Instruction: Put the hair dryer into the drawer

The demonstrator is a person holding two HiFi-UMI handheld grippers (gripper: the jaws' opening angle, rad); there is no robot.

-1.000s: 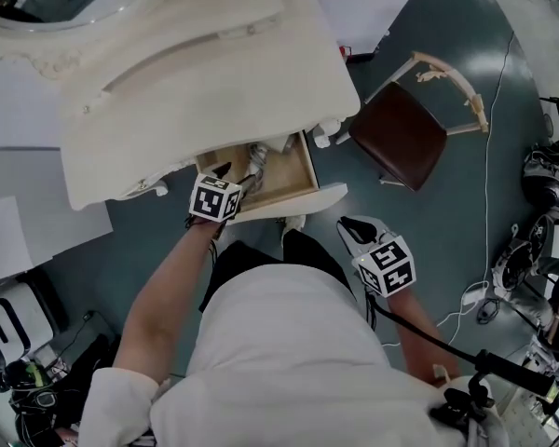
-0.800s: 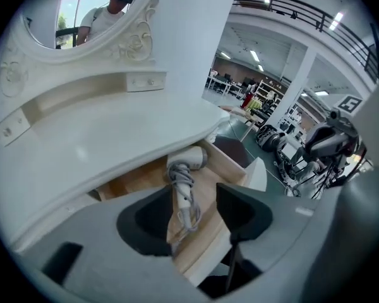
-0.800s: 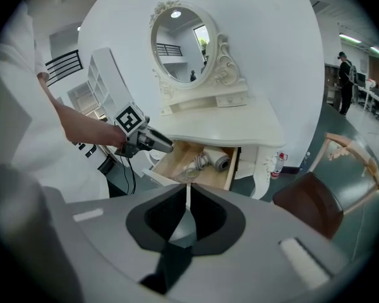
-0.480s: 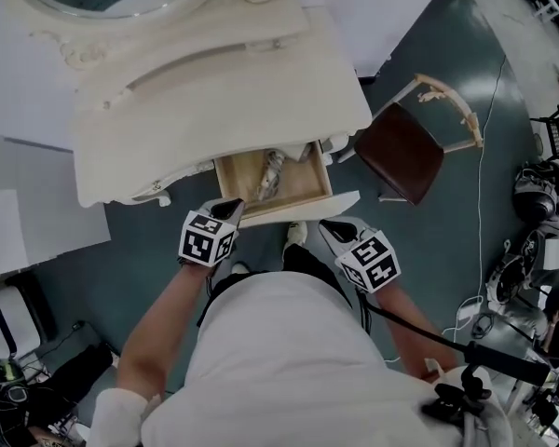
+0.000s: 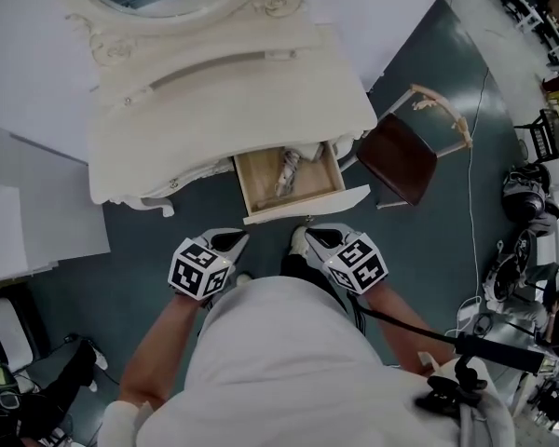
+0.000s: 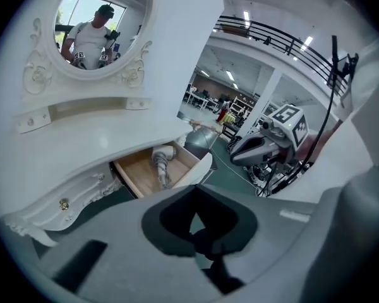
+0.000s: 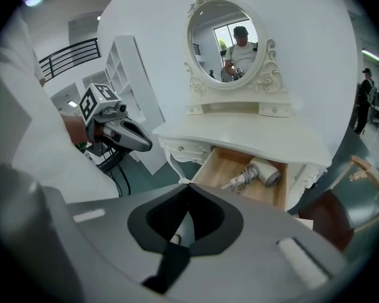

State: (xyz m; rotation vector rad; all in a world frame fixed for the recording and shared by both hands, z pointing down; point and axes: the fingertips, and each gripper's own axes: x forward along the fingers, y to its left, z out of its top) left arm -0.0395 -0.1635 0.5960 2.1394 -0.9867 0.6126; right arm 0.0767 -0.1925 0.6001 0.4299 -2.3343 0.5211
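Note:
The white hair dryer [image 5: 289,170] lies with its cord in the open wooden drawer [image 5: 261,180] of the white dressing table [image 5: 224,91]. It also shows in the left gripper view, hair dryer [image 6: 160,165], and in the right gripper view, hair dryer [image 7: 258,173]. Both grippers hang in front of the drawer, apart from it and close to the person's body. My left gripper [image 5: 237,239] is shut and empty. My right gripper [image 5: 310,237] is shut and empty too. Each gripper points toward the drawer [image 7: 226,166].
A brown-seated chair [image 5: 401,154] stands right of the dressing table. An oval mirror [image 7: 228,40] tops the table. Cables and equipment [image 5: 526,194] lie on the green floor at the right. White panels [image 5: 19,222] stand at the left.
The left gripper came out of the drawer and its jaws closed; the hair dryer stayed inside. Both grippers drew back toward the person, and the right one moved in from the right.

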